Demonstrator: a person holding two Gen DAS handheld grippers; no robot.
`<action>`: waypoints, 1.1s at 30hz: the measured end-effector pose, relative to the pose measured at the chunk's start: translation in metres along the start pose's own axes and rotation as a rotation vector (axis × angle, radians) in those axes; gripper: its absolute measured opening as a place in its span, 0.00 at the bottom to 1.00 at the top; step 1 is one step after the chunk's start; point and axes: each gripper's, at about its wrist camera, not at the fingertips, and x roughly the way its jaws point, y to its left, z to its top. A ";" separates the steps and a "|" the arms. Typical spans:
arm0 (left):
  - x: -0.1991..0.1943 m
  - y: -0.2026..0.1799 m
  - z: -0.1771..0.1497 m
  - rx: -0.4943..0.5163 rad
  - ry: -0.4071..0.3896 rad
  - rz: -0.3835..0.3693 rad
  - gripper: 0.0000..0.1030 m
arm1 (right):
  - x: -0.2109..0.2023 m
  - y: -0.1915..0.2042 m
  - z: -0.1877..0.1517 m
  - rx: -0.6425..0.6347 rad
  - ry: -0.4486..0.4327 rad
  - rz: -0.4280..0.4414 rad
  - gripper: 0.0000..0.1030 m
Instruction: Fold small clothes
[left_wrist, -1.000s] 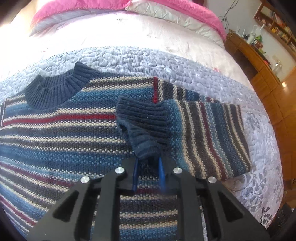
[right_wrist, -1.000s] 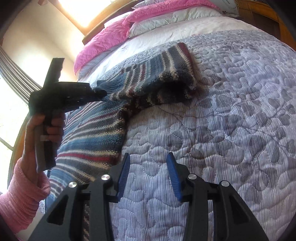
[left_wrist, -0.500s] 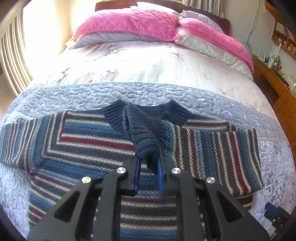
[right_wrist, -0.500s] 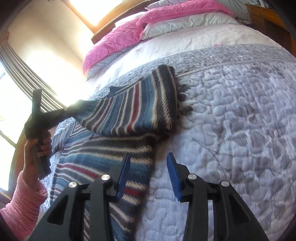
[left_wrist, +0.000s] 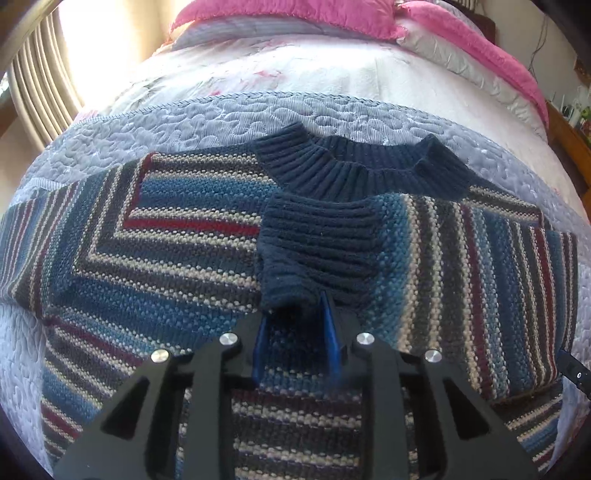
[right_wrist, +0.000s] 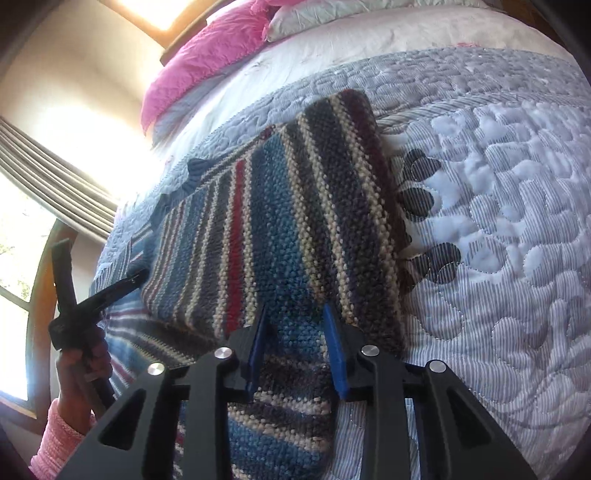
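Lying flat on the quilt (left_wrist: 229, 118), the striped sweater (left_wrist: 155, 266) has its collar at 12 o'clock from the left gripper (left_wrist: 295, 332), and the folded sleeve's long axis runs from 3 to 9 o'clock. The left jaws stand spread around the dark cuff (left_wrist: 314, 251), which is nearest to this gripper. The right gripper (right_wrist: 297, 350) hovers with jaws apart over the sleeve's fold.
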 end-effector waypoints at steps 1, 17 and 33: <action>-0.002 -0.001 0.000 0.003 0.000 0.003 0.31 | -0.001 -0.001 0.000 0.002 0.004 0.006 0.30; -0.009 -0.021 -0.007 -0.008 0.061 -0.095 0.39 | 0.002 0.030 -0.006 -0.033 0.034 -0.035 0.40; -0.071 0.122 -0.017 -0.092 -0.029 -0.011 0.66 | 0.003 0.113 -0.002 -0.181 0.059 -0.131 0.60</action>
